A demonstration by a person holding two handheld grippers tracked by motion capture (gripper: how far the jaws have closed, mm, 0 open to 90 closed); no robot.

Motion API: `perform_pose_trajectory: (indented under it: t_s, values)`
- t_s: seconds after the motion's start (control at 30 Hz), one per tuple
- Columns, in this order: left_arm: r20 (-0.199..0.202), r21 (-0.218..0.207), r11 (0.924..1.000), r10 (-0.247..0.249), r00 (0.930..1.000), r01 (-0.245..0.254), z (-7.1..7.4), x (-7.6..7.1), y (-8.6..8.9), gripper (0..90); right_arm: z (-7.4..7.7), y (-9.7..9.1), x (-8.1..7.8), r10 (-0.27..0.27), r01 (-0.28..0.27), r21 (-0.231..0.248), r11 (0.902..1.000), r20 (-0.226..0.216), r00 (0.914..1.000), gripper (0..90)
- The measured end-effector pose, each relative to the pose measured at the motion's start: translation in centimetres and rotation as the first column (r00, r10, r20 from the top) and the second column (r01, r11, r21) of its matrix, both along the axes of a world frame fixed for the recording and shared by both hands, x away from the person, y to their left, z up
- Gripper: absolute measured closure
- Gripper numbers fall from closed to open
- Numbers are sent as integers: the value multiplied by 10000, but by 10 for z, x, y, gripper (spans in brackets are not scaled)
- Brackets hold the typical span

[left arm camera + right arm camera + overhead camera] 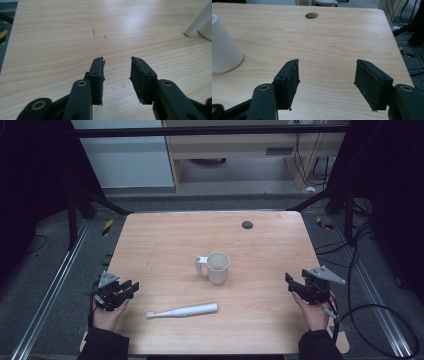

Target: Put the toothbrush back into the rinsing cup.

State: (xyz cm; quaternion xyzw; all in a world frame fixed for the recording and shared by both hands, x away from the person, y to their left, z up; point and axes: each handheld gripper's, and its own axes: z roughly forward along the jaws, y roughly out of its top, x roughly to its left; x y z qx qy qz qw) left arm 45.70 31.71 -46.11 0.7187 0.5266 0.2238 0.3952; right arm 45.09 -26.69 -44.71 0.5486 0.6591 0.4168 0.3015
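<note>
my left gripper (131, 287) at table's (165, 235) left edge, jaws apart, holding nothing | toothbrush (182, 311) lying flat near front, centre | white mug (218, 267) upright just behind it | my right gripper (291, 283) at right edge, jaws wide, holding nothing

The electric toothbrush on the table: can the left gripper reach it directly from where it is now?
Probably yes. The left gripper is open and empty, and only bare table lies between it and the toothbrush. The cup stands farther back, out of the way.
</note>
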Motion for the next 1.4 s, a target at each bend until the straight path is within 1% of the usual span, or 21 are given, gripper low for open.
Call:
perform_pose_trajectory:
  t_s: [0.03, 0.07, 0.13, 0.27, 0.4, 0.47, 0.5, 0.57, 0.67, 0.7, 0.8, 1.03, 1.07, 1.1, 1.13, 1.2, 1.27, 1.3, 1.33, 1.37, 1.4]
  values:
    - [0, 0, 10000, 0, 10000, 0, 0, 0, 0, 665, 0, 0, 0, 0, 0, 0, 10000, 0, 10000, 368]
    - [-16, -48, 9999, -113, 9999, 113, 1, -1, -1, 683, 0, 3, -2, 227, -228, -88, 9997, -107, 9997, 382]
    - [-50, -66, 9997, -226, 9997, 226, 2, -2, -3, 712, 1, 7, -4, 385, -387, -171, 9991, -99, 9992, 400]
    - [-144, -154, 9991, -393, 9991, 391, 3, -5, -5, 763, 3, 12, -6, 720, -721, -61, 9974, -206, 9972, 430]
    - [-213, -288, 9976, -640, 9977, 634, 4, -7, -8, 822, 4, 21, -9, 1159, -1165, -130, 9931, -405, 9924, 484]
    - [-192, -226, 9966, -791, 9967, 787, 5, -9, -10, 849, 5, 25, -9, 1344, -1353, -171, 9907, -442, 9899, 510]
    - [-190, -228, 9962, -842, 9963, 838, 6, -10, -11, 873, 8, 29, -9, 1548, -1558, -126, 9877, -571, 9863, 541]
    - [-201, -281, 9950, -969, 9951, 963, 6, -11, -13, 882, 8, 32, -10, 1641, -1648, -66, 9863, -575, 9848, 554]
    - [-249, -279, 9925, -1197, 9925, 1190, 7, -13, -16, 896, 9, 40, -11, 2025, -2036, -98, 9790, -667, 9770, 604]
    - [-296, -273, 9910, -1321, 9908, 1313, 7, -14, -19, 898, 10, 46, -10, 2219, -2236, -146, 9746, -759, 9721, 627]
    - [-353, -267, 9884, -1503, 9880, 1494, 8, -15, -22, 898, 10, 51, -10, 2378, -2398, -154, 9707, -807, 9680, 655]
    - [-563, -280, 9814, -1914, 9799, 1900, 8, -21, -31, 899, 9, 74, -9, 3113, -3148, -176, 9490, -1059, 9444, 741]
    - [-603, -292, 9797, -1999, 9780, 1985, 7, -22, -33, 899, 8, 81, -9, 3304, -3340, -126, 9425, -1151, 9368, 760]
    - [-606, -272, 9789, -2037, 9771, 2024, 7, -23, -33, 899, 8, 81, -9, 3304, -3340, -126, 9425, -1151, 9368, 760]
    - [-695, -247, 9769, -2134, 9745, 2122, 7, -24, -35, 899, 8, 83, -9, 3321, -3356, -102, 9419, -1186, 9357, 763]
    - [-810, -248, 9730, -2309, 9696, 2296, 5, -26, -38, 899, 7, 91, -7, 3521, -3560, -95, 9344, -1247, 9276, 798]
    - [-925, -215, 9694, -2453, 9650, 2443, 4, -28, -41, 899, 7, 96, -6, 3648, -3678, 1, 9299, -1278, 9223, 822]
    - [-925, -215, 9694, -2453, 9650, 2443, 4, -28, -41, 899, 7, 96, -6, 3648, -3678, 1, 9299, -1278, 9223, 822]
    - [-983, -199, 9675, -2530, 9625, 2523, 3, -29, -42, 899, 7, 99, -6, 3727, -3760, -5, 9266, -1304, 9187, 834]
    - [-1040, -206, 9657, -2595, 9601, 2588, 2, -30, -44, 899, 7, 106, -5, 3867, -3905, -36, 9206, -1317, 9128, 866]
    - [-1077, -180, 9643, -2647, 9583, 2643, 2, -31, -44, 899, 7, 109, -5, 3924, -3962, -32, 9182, -1304, 9105, 878]
